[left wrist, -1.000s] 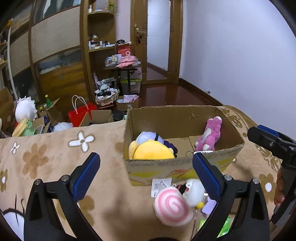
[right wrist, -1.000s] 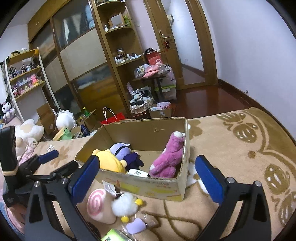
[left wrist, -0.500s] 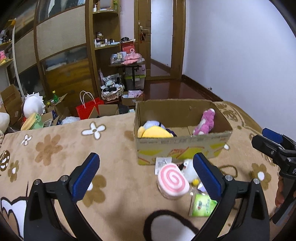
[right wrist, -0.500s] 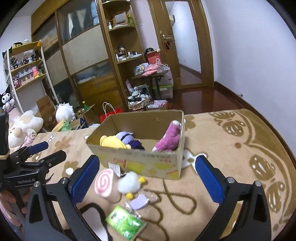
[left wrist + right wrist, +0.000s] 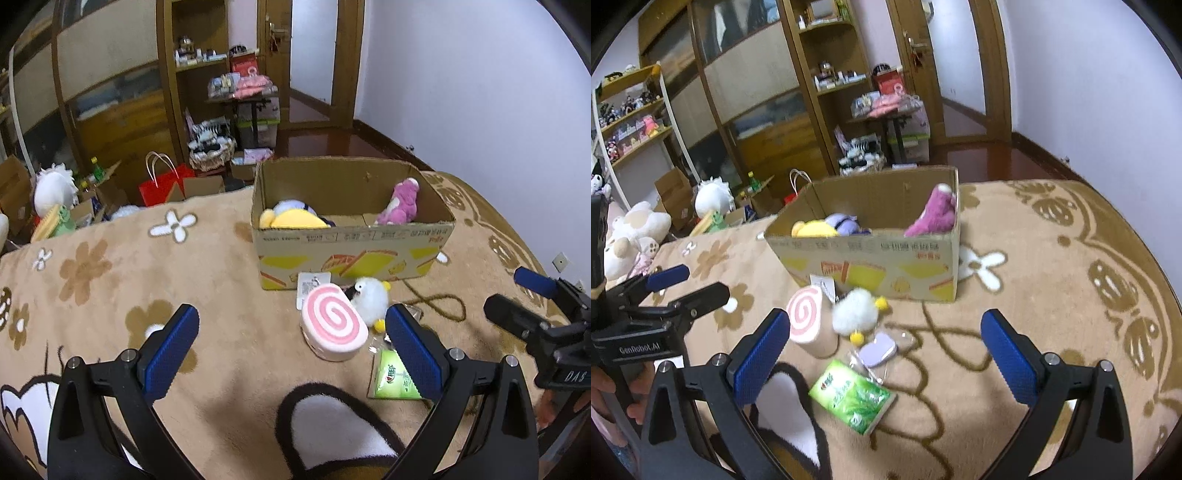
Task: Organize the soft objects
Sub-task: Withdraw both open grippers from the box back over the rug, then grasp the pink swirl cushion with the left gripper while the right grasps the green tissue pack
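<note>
Left wrist view: a tan plush blanket (image 5: pixel 221 280) with brown and white flowers covers the surface; the left gripper (image 5: pixel 291 345) hangs above it, jaws wide, empty. The right gripper (image 5: pixel 884 349) is likewise spread and empty. A cardboard box (image 5: pixel 351 254) holds a pink plush (image 5: pixel 400 201) and a yellow one (image 5: pixel 291 218) (wooden shelving (image 5: pixel 827 92) stands behind). A pink swirl plush (image 5: pixel 332 326) lies just before the box.

Tan plush blanket (image 5: pixel 207 273): brown and white flower motifs. Brown cardboard box (image 5: pixel 351 254): yellow and orange print. Round soft roll (image 5: pixel 334 326): pink-white spiral face. Fluffy chick toy (image 5: pixel 855 310): white, yellow feet. Flat packet (image 5: pixel 853 397): green. Gripper fingers (image 5: pixel 171 347): blue pads, black frames.
</note>
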### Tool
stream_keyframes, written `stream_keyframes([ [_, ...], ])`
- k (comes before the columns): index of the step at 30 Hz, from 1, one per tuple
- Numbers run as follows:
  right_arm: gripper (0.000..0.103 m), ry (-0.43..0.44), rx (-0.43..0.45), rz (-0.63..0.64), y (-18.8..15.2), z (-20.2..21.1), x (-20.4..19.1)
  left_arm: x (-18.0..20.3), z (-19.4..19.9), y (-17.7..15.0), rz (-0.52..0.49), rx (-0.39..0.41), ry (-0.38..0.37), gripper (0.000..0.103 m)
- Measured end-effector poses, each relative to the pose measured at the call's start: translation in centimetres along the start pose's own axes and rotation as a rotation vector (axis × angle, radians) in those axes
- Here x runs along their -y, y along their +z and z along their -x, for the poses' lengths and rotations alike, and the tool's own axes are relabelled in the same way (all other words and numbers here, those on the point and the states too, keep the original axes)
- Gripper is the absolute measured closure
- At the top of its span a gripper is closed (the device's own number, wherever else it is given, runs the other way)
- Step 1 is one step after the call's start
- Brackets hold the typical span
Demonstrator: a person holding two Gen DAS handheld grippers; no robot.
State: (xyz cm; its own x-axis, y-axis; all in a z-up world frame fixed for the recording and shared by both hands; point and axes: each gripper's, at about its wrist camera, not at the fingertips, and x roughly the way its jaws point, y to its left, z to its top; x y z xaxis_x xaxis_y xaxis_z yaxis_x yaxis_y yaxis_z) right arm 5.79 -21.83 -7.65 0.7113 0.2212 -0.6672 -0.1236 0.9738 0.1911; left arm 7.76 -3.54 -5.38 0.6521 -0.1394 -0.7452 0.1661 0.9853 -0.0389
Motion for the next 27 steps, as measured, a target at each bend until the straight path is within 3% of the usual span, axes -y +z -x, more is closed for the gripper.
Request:
stream_keyframes([
  [12,0.000,0.012,-0.140,0.029,-1.7,-4.2,-1.1,0.1,-5.0,-0.2,0.018,-0.150,-0.038,0.003],
  [27,0.000,0.046,-0.303,0.065,-3.6,-9.7,-2.4,0.2,-9.9,-0.2,0.011,-0.256,-0.086,0.003],
])
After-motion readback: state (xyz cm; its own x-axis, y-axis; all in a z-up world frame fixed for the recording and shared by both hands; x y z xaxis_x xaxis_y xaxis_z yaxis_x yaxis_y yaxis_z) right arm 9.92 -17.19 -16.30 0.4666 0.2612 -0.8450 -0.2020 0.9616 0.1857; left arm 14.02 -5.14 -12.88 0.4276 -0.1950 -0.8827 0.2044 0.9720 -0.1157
